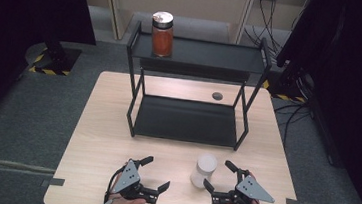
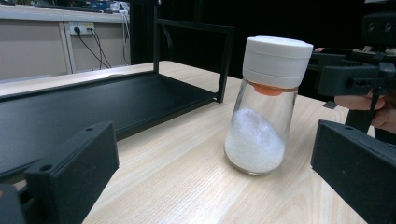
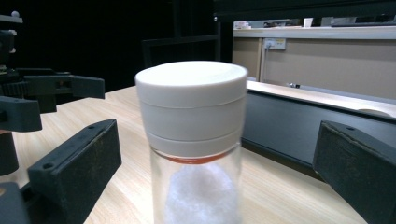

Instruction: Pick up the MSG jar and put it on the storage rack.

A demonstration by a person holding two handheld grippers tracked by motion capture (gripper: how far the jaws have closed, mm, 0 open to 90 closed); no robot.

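A white-capped glass shaker (image 1: 203, 170) stands upright on the counter (image 1: 101, 124), just in front of the black rack (image 1: 187, 120). The right tongs (image 1: 220, 175) gape wide, flanking it without touching. The left tongs (image 1: 156, 172), also wide open, rest nearby, holding nothing.

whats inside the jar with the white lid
The jar holds white grains heaped in its lower part, empty glass above. An orange insert shows under the white lid; what the lid covers is hidden.
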